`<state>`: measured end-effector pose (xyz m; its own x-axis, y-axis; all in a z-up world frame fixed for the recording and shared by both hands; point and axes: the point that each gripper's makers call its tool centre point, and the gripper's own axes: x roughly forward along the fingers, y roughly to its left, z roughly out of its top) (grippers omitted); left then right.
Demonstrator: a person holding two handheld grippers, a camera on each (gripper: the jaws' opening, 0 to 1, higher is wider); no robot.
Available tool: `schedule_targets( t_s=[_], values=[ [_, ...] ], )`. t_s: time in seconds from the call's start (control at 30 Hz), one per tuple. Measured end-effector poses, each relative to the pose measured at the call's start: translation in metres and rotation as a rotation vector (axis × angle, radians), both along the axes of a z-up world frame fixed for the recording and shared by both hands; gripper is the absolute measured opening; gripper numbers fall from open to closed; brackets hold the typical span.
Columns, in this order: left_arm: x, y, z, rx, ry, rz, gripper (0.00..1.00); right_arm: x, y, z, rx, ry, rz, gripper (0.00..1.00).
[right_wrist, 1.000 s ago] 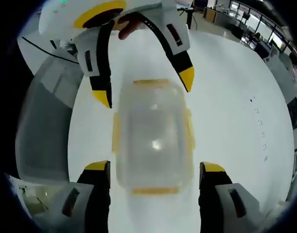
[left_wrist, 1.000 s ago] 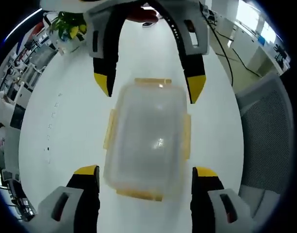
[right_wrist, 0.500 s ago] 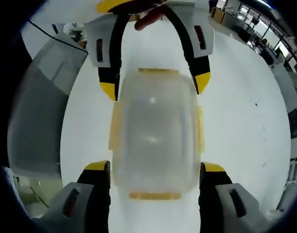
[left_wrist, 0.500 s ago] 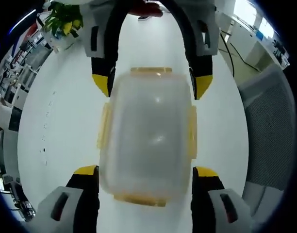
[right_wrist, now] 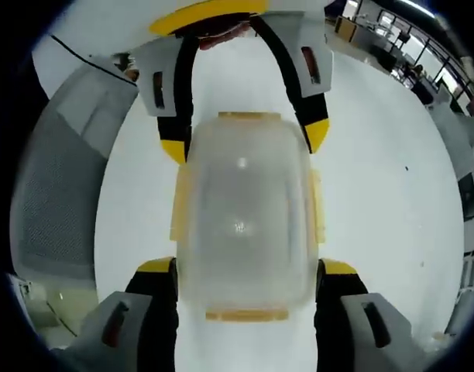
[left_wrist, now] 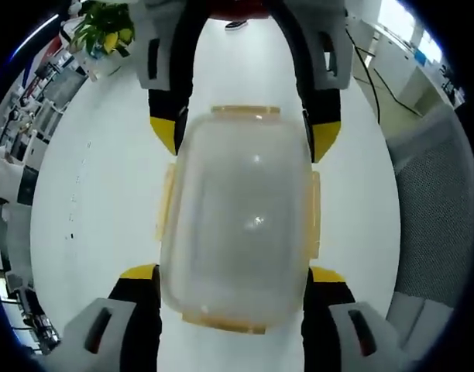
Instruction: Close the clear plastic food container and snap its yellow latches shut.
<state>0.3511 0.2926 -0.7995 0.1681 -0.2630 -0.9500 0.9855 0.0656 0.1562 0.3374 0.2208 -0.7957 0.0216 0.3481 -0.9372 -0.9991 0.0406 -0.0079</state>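
Table: white top (left_wrist: 90,201), bare around the container; seen again in the right gripper view (right_wrist: 392,194).
Room, left gripper view: potted plant (left_wrist: 104,32) with green leaves and yellow bits at the table's far left edge; shelving (left_wrist: 20,139) along the left; grey mesh chair back (left_wrist: 434,225) at the right; a dark cable (left_wrist: 366,74) running off the table's right edge; desks and bright windows beyond.
Room, right gripper view: the grey mesh chair back (right_wrist: 55,201) now at the left; a dark cable (right_wrist: 86,58) above it; desks and dark window frames at the upper right.
Container: clear plastic box (left_wrist: 237,213) flat on the table, lid side facing the camera, long axis running away from each camera; also in the right gripper view (right_wrist: 243,209).
Latches: yellow, four in all, one per side; near latch (left_wrist: 221,324), far latch (left_wrist: 245,111), left (left_wrist: 166,205) and right (left_wrist: 314,217). Whether any is snapped down cannot be told.
Left gripper: (left_wrist: 233,271) jaws spread wide, yellow tips flanking the container's near end, just beside its walls; contact cannot be told.
Right gripper: (right_wrist: 246,267) jaws likewise parted, tips at either side of the container's near end.
Cross views: each camera sees the other gripper at the container's far end, right gripper (left_wrist: 243,139) in the left gripper view, left gripper (right_wrist: 245,139) in the right gripper view, yellow tips straddling the far corners.
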Motion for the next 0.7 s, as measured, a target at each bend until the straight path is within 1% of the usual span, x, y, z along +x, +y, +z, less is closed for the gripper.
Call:
schedule_targets(
  t_s=[0.17, 0.33, 0.6, 0.7],
  values=[
    [-0.003, 0.003, 0.0, 0.02, -0.001, 0.024, 0.71, -0.001, 0.002, 0.0, -0.001, 0.002, 0.022, 0.69],
    [-0.006, 0.01, -0.001, 0.027, -0.004, 0.045, 0.71, -0.003, 0.009, 0.0, 0.015, -0.001, 0.046, 0.69],
    [-0.012, 0.03, -0.002, 0.048, -0.005, 0.116, 0.71, -0.003, 0.028, -0.001, 0.015, -0.007, 0.105, 0.7],
    [-0.012, 0.039, -0.002, 0.052, -0.004, 0.131, 0.71, -0.002, 0.038, -0.002, 0.01, -0.011, 0.122, 0.7]
  ],
)
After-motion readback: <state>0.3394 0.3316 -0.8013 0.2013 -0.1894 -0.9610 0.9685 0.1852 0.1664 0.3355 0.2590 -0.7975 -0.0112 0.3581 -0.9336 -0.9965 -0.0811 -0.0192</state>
